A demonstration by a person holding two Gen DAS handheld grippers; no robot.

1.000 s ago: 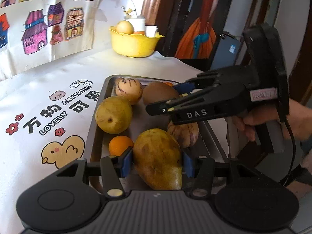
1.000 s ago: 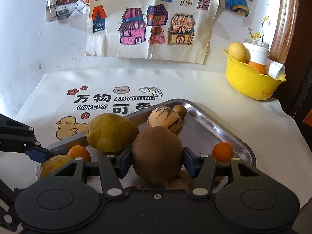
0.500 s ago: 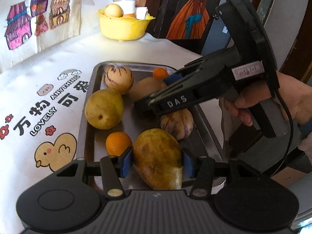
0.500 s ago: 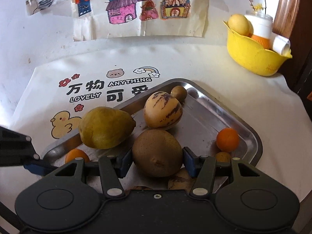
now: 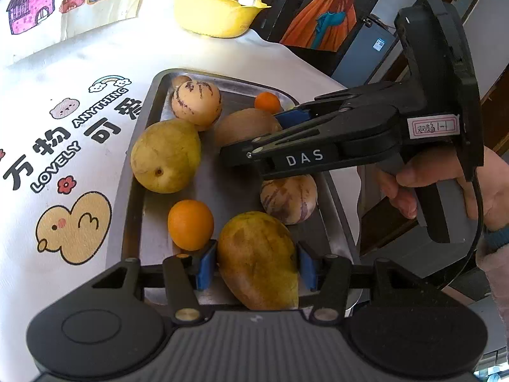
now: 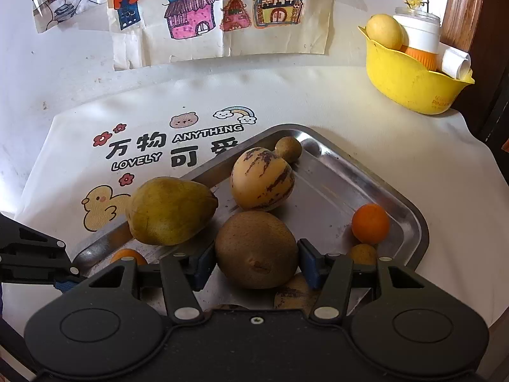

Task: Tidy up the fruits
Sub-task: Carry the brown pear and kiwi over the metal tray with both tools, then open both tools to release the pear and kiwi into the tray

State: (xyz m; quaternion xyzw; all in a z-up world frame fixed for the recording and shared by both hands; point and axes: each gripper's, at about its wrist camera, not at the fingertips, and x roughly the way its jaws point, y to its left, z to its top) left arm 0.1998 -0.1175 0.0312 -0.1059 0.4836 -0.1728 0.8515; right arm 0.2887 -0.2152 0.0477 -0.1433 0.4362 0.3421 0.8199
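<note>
A steel tray (image 5: 133, 222) on the white tablecloth carries several fruits. My left gripper (image 5: 256, 267) is shut on a yellow-brown mango (image 5: 257, 254) at the tray's near end. My right gripper (image 6: 257, 264) is shut on a round brown fruit (image 6: 254, 248) in the tray's middle; in the left wrist view it reaches in from the right, held by a hand (image 5: 413, 184). Around them lie a green-yellow pear (image 5: 165, 156), two striped pale fruits (image 5: 195, 102) (image 5: 288, 199) and two oranges (image 5: 190, 224) (image 5: 268, 102).
A yellow bowl (image 6: 410, 79) with a yellow fruit, a white cup and a paper roll stands at the table's far right corner. Drawings of houses hang on the wall (image 6: 203, 9) behind. The table edge runs just right of the tray rim (image 6: 410, 216).
Both views have tilted and rolled a little; the tray and bowl sit higher in the pictures. The mango and the brown fruit stay between their pads. The right gripper now looks closer in the left view.
</note>
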